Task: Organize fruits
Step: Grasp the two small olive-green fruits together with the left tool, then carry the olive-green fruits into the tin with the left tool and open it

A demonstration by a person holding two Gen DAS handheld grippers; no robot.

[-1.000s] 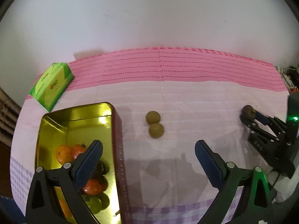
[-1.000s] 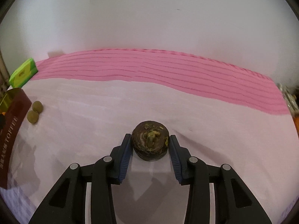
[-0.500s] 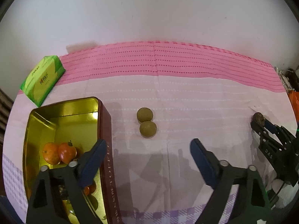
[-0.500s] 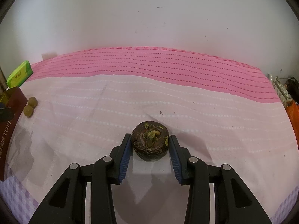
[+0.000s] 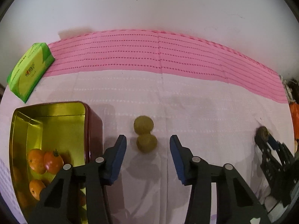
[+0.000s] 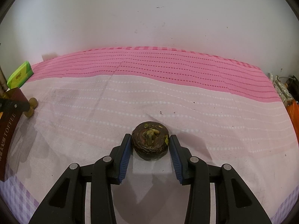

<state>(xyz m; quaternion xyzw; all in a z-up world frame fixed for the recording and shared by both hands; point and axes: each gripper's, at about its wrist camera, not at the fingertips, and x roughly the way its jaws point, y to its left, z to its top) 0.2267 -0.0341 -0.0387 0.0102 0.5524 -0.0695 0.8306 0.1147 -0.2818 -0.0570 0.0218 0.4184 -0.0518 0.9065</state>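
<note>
Two round green fruits lie touching on the pink cloth, the nearer one [image 5: 146, 143] in front of the farther one [image 5: 143, 124]. My left gripper [image 5: 147, 138] points down over them. Its jaws are closing, with the nearer fruit between them and a gap at each pad. A dark brown flat fruit [image 6: 150, 141] sits between the pads of my right gripper [image 6: 150, 136], which still touch it as the jaws start opening. In the left wrist view that gripper [image 5: 265, 140] and its fruit [image 5: 262, 132] show at far right. The gold-lined tin [image 5: 93, 123] holds oranges [image 5: 36, 160] and a tomato [image 5: 53, 161].
A green packet [image 5: 29, 72] lies at the back left beyond the tin. The tin's dark red side [image 6: 9, 123] shows at the left edge of the right wrist view. A white wall rises behind the cloth. Orange and dark clutter [image 6: 293, 115] sits at the far right edge.
My left gripper has come down and forward over the two green fruits, and its jaws have narrowed around the nearer one. The right gripper has stayed put on the brown fruit.
</note>
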